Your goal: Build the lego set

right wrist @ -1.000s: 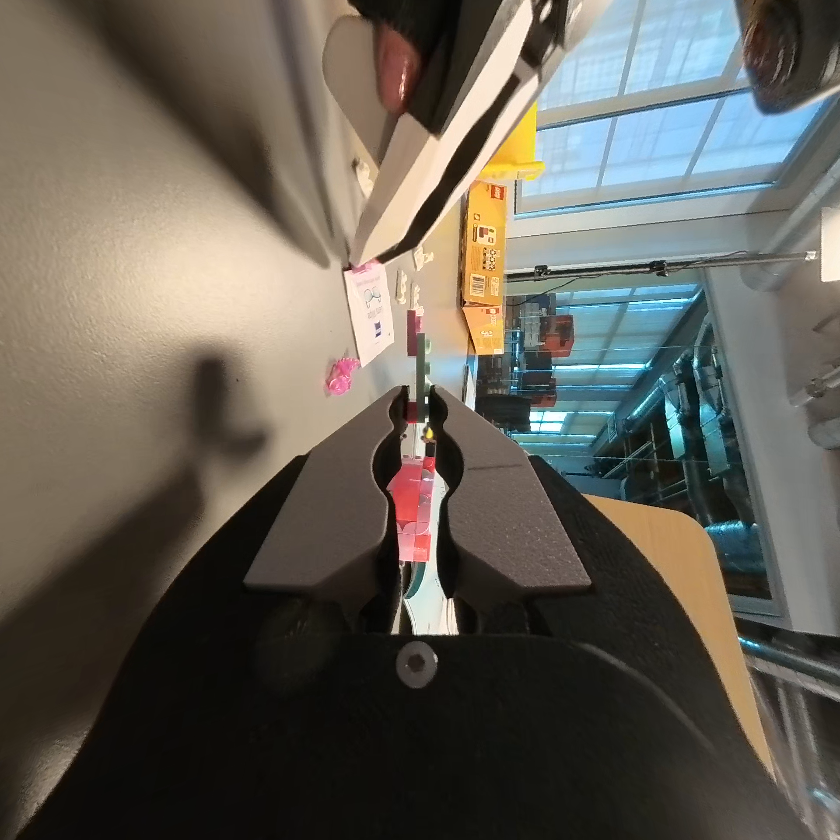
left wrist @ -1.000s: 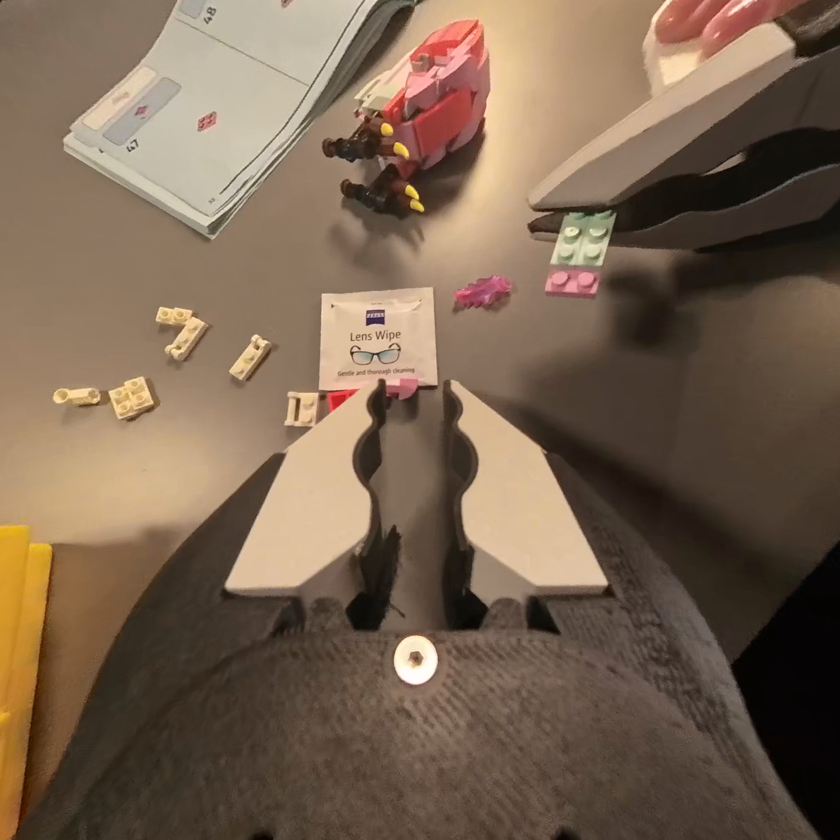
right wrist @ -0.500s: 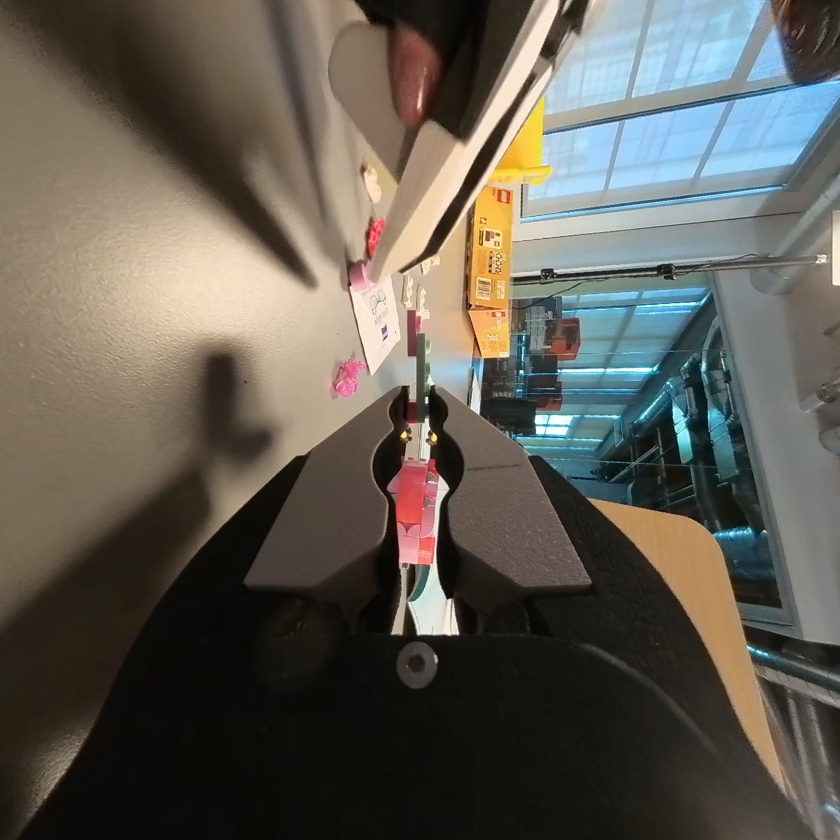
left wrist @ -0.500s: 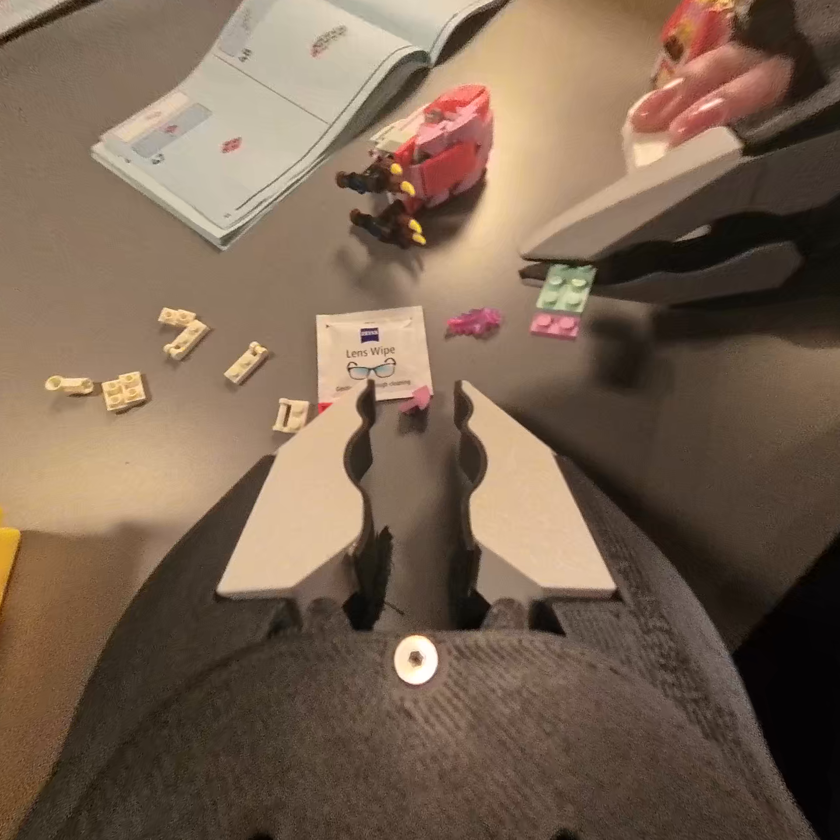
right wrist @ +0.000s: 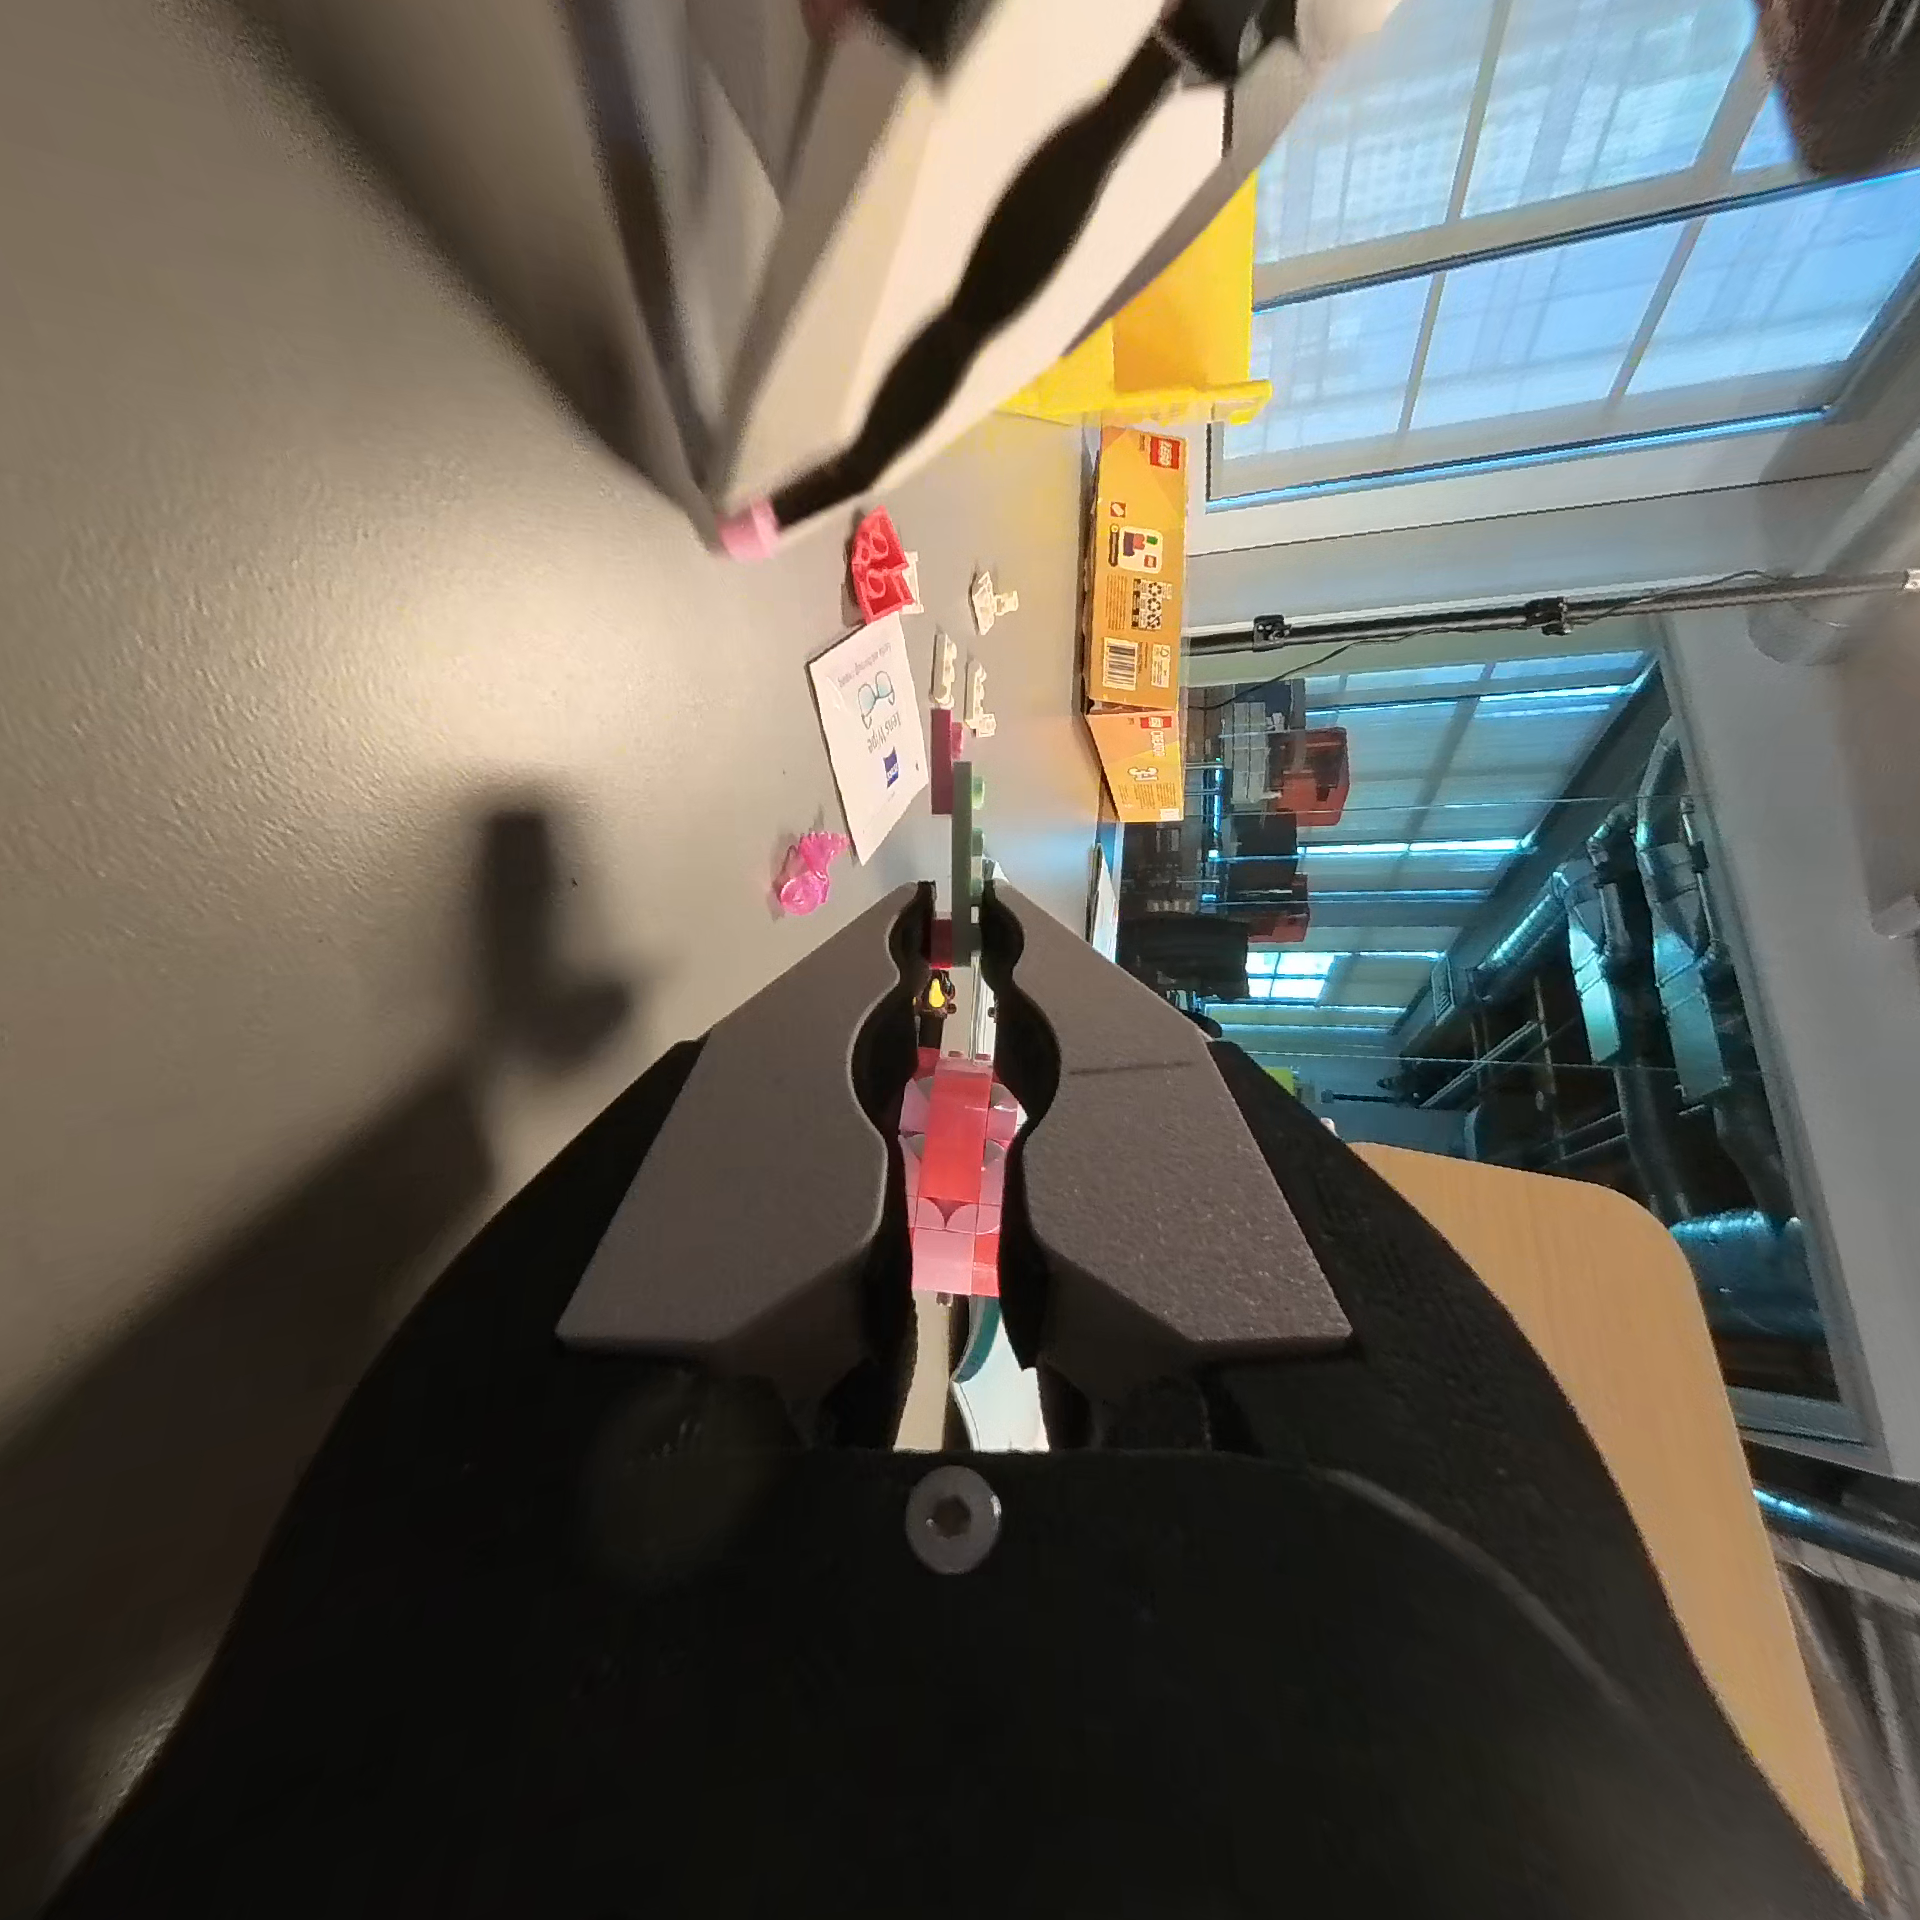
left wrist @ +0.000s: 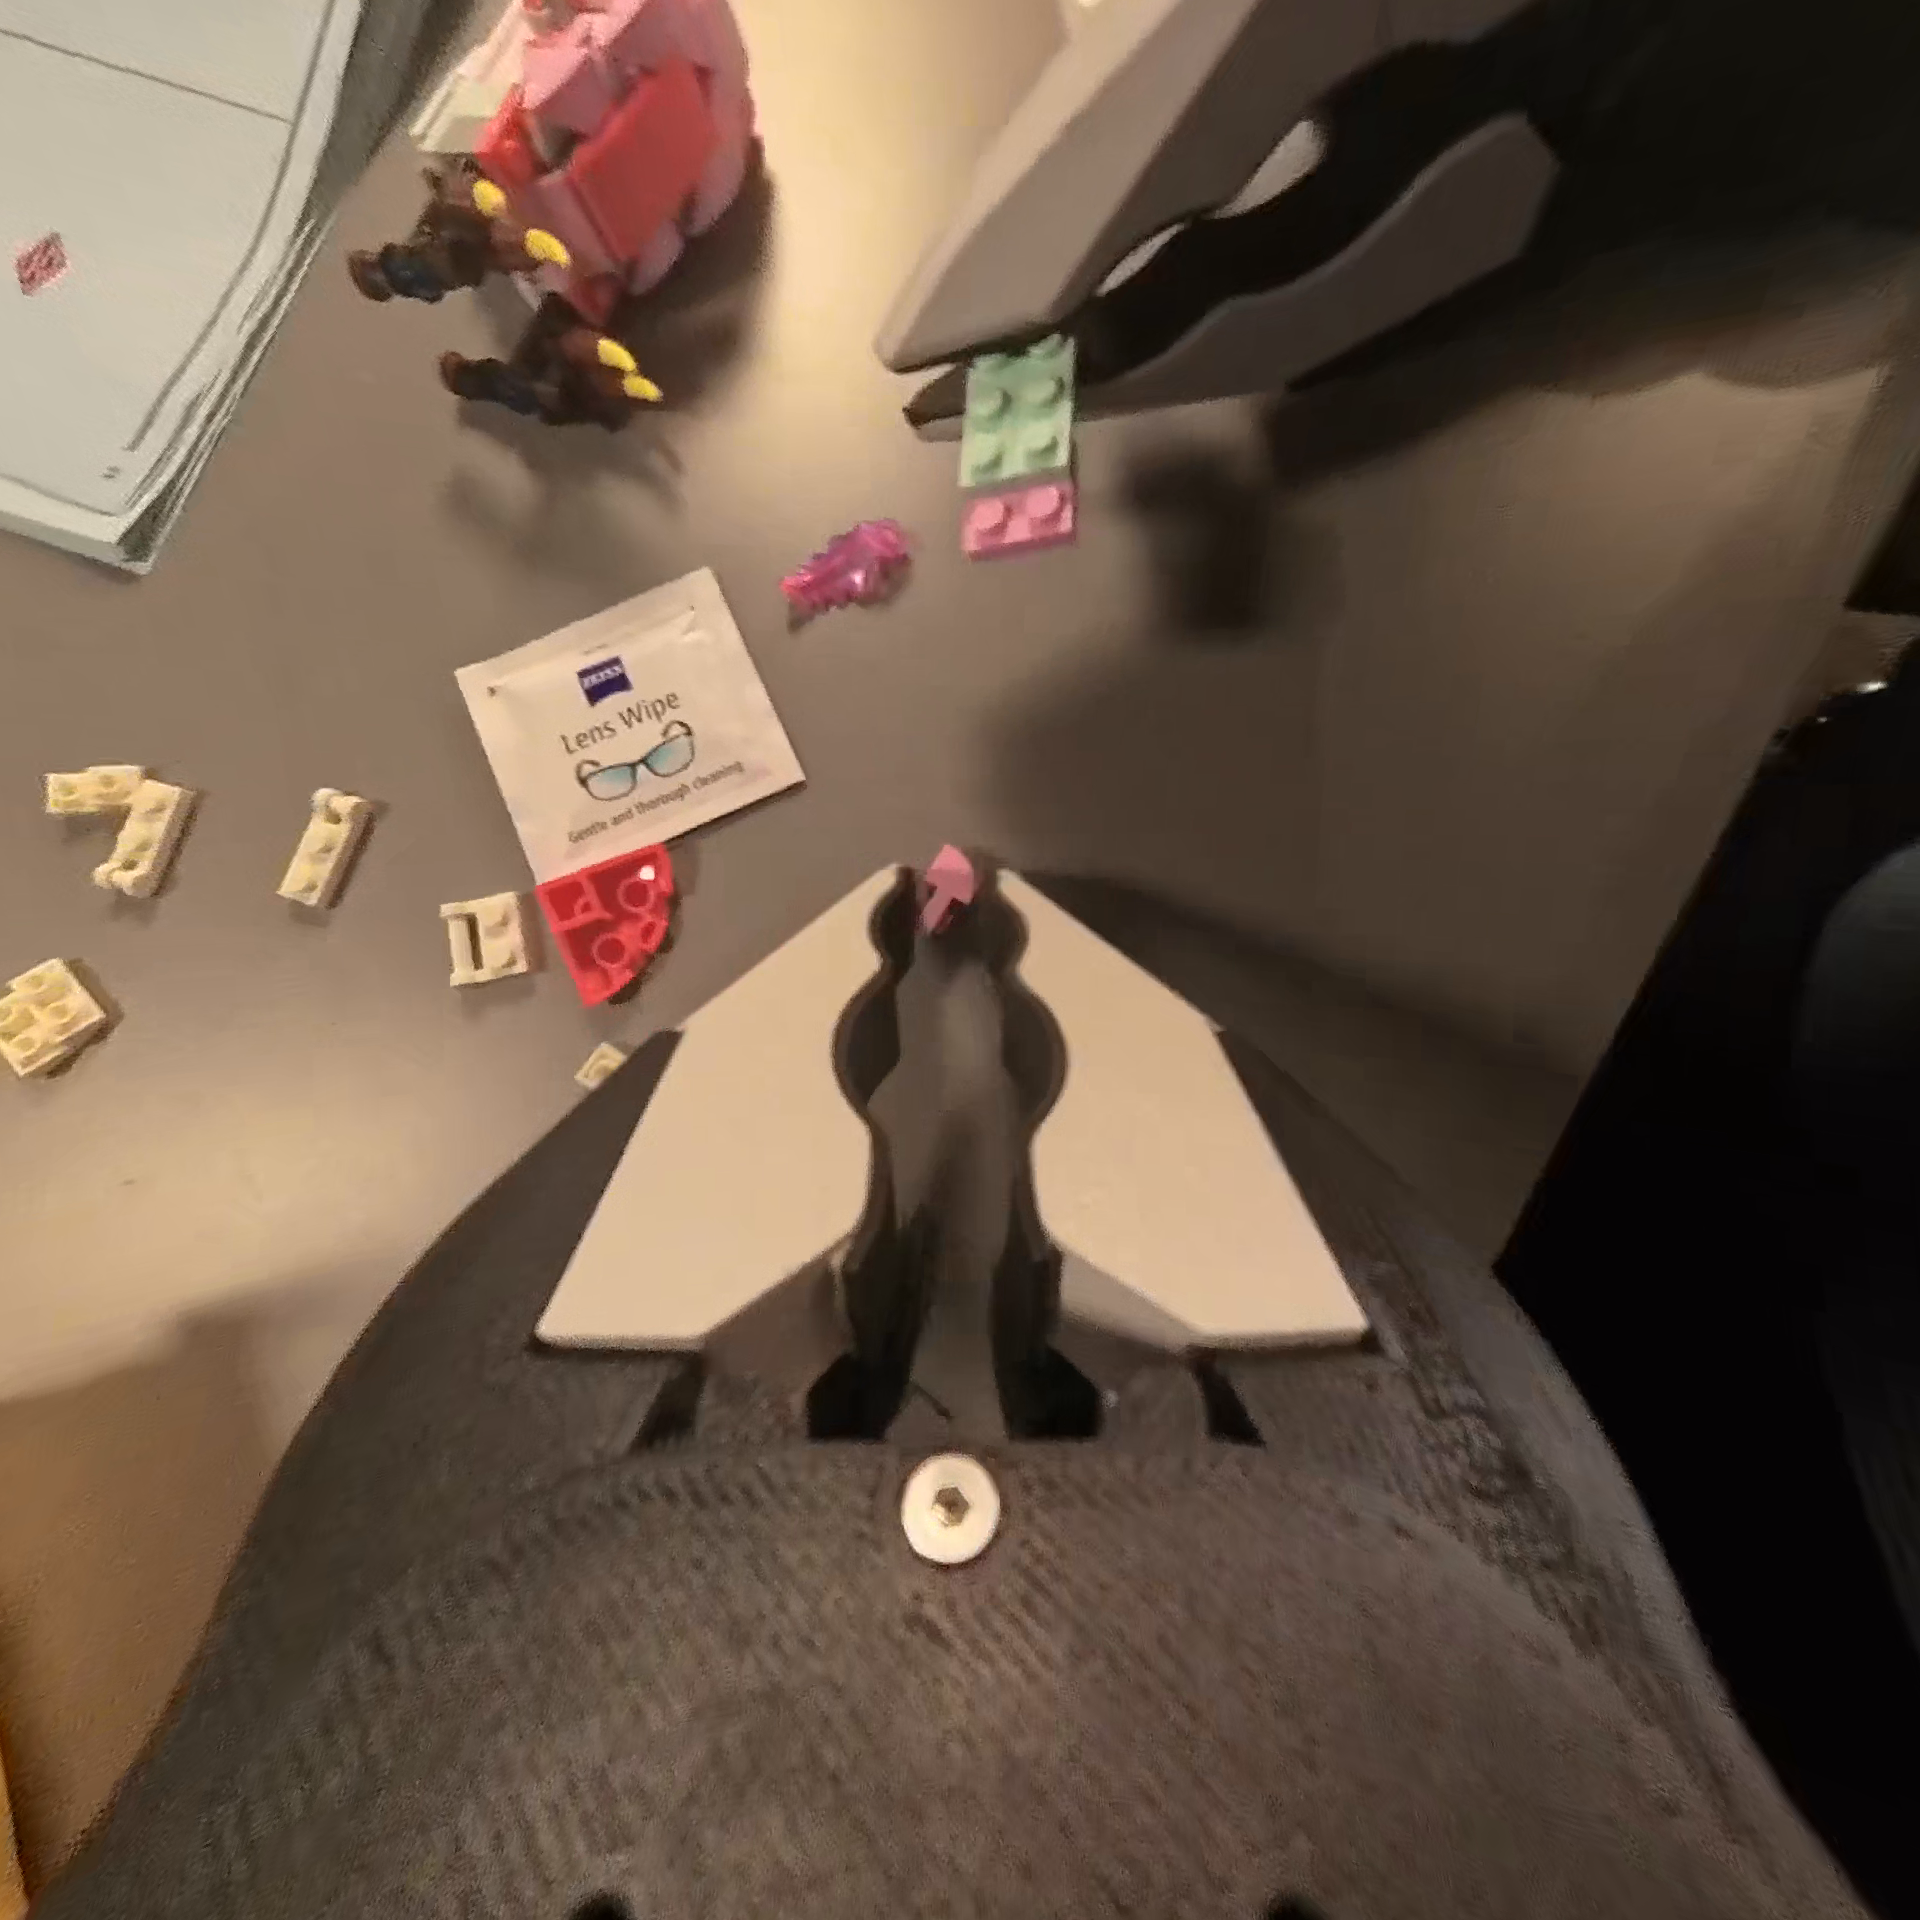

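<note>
Plainly, in the left wrist view, the left hand-held gripper has its fingertips nearly together on a small pink piece, which sits pinched at the very tip, lifted off the grey desk. Just to its left lie a red quarter-round plate turned underside up, a white sachet and scattered cream pieces. Farther off stand a half-built red and pink model with dark clawed feet and an open booklet. The right hand-held gripper reaches in from the upper right, closed on a mint green plate with a pink plate fixed to its far end.

From the right wrist view, the same green plate shows edge-on, clamped between the dark fingertips of the right hand-held gripper. The left one, above, carries the pink piece. A clear pink piece lies on the desk. The two held parts are apart, not joined; the model looks unfinished, with loose pieces unused.
</note>
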`<action>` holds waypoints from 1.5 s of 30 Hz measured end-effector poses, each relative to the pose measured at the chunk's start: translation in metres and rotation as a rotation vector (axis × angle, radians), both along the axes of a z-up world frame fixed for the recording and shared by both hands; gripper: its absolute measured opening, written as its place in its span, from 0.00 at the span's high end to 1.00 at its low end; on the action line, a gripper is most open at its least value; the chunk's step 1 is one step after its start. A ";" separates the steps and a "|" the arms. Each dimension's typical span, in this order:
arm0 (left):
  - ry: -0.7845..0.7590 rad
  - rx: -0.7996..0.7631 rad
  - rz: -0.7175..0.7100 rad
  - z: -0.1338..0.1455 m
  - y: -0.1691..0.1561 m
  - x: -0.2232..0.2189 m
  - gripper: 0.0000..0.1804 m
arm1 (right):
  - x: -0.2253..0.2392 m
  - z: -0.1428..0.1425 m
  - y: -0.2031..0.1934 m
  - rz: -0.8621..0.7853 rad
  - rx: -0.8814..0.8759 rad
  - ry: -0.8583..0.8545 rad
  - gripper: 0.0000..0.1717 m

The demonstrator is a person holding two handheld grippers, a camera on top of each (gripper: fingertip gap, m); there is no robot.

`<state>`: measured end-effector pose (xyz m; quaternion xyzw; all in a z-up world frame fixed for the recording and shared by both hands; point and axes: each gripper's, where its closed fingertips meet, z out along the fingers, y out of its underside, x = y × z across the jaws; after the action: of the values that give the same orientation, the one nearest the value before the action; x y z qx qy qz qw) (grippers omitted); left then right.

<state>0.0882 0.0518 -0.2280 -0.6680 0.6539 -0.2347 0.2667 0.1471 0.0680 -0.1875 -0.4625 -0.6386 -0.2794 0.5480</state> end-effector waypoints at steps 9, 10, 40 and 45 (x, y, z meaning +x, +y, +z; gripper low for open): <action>-0.013 0.119 0.130 0.007 0.033 -0.012 0.83 | 0.000 -0.002 -0.001 0.002 -0.016 0.008 0.97; -0.040 0.155 0.192 0.010 0.042 -0.010 0.83 | 0.000 -0.002 -0.001 0.002 -0.017 0.009 0.97; -0.092 0.066 0.338 0.001 0.017 -0.013 0.92 | -0.001 -0.005 -0.003 0.006 -0.026 0.000 0.97; 0.092 0.098 0.016 0.000 0.003 -0.018 0.92 | 0.000 -0.006 -0.003 0.006 -0.028 0.000 0.97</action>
<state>0.0703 0.0547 -0.2276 -0.6692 0.6710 -0.1691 0.2706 0.1471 0.0651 -0.1931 -0.4683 -0.6436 -0.2688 0.5424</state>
